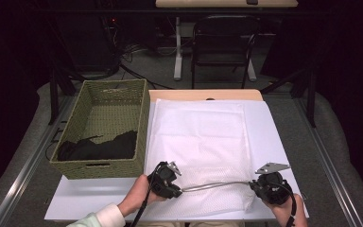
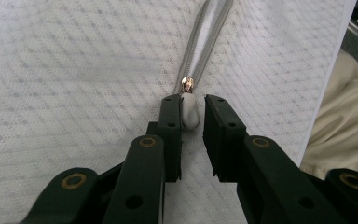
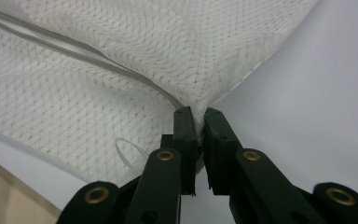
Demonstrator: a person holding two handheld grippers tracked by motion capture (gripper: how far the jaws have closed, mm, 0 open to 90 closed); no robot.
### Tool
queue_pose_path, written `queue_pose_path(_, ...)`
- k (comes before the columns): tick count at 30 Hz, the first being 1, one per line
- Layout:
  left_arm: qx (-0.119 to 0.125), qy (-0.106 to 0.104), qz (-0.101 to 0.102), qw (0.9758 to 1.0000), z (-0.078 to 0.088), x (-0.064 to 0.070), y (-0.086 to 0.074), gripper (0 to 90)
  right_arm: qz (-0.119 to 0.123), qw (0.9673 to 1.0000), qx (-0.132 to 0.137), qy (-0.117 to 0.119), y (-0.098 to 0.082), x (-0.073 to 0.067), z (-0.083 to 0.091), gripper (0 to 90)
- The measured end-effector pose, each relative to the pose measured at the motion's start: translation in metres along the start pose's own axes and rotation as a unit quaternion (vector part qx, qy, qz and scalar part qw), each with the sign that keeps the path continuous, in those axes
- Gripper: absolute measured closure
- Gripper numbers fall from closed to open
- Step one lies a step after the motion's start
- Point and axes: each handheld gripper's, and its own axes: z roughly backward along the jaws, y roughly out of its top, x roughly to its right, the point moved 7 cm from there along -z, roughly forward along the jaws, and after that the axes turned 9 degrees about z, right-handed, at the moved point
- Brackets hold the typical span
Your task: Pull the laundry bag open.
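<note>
Dark floor and a black chair (image 1: 223,45) lie beyond the white table (image 1: 283,142) I work at. On its left stands a woven basket (image 1: 105,126) with dark cloth (image 1: 99,147) in its near end; what that cloth is I cannot make out. Beside the basket, touching its right wall, a white mesh bag (image 1: 196,142) lies flat across the table, its grey zipper (image 1: 217,185) running along the near edge between my two tongs. My right tongs (image 3: 196,114) are clamped on the bag's corner, the mesh bunched between the jaws. My left tongs (image 2: 192,109) stand a little apart around the white zipper pull (image 2: 189,111); it touches one jaw, with a gap at the other, so nothing is gripped yet. I judge the bag light, soft and quick to wrinkle, so the corner needs holding taut while the small smooth pull is pinched squarely. Whatever is inside the bag is hidden, and my forearms are cut off below.
</note>
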Motion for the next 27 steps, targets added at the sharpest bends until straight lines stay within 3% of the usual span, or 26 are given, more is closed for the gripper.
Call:
queue_pose_path(10, -0.02, 0.004, -0.006, 0.9998, -0.002, 0.0, 0.003, 81.3, 0.003, 1.0, -0.002, -0.001, 0.001, -0.001, -0.001, 84.6)
queue_pose_path(16, -0.01, 0.045, -0.044, 0.998, -0.002, 0.006, -0.001, 82.8, 0.0, 1.0, 0.0, -0.001, 0.0, 0.0, 0.0, 84.6)
queue_pose_path(21, -0.001, 0.074, -0.079, 0.9941, -0.001, 0.012, -0.006, 83.0, 0.0, 1.0, 0.0, -0.003, 0.0, 0.001, 0.0, 84.6)
queue_pose_path(22, 0.0, 0.076, -0.083, 0.9937, -0.001, 0.012, -0.006, 83.0, 0.002, 1.0, 0.0, -0.002, 0.0, 0.001, 0.0, 84.6)
queue_pose_path(27, -0.003, 0.056, -0.067, 0.9962, -0.002, 0.009, -0.004, 82.1, 0.0, 1.0, -0.001, -0.004, 0.0, 0.0, 0.0, 84.5)
